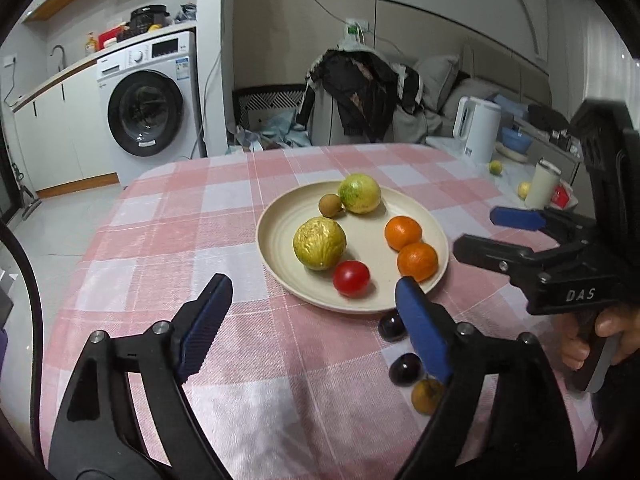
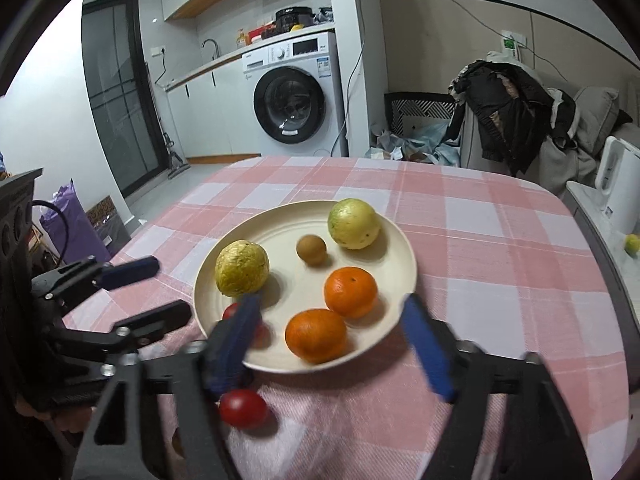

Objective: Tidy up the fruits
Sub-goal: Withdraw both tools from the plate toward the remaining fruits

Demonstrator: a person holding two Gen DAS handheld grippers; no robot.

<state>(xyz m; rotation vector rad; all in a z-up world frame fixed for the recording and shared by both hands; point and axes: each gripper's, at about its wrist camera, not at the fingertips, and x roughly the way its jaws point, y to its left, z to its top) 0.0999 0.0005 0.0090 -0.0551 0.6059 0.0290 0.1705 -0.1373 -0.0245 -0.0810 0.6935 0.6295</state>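
We are looking at a cream plate (image 1: 280, 240) sitting mid-table on the pink checked cloth (image 1: 160, 260), carrying two oranges, two yellow-green fruits, a small brown one and a red tomato (image 1: 351, 278). Loose fruit is lying near the plate's near rim: two dark plums (image 1: 404, 368), a small orange, and another tomato (image 2: 243, 408). Our left gripper (image 1: 312, 320) and right gripper (image 2: 340, 344) are both standing open and empty. We are judging the round fruit liable to roll off if nudged; the left cloth is offering open room.
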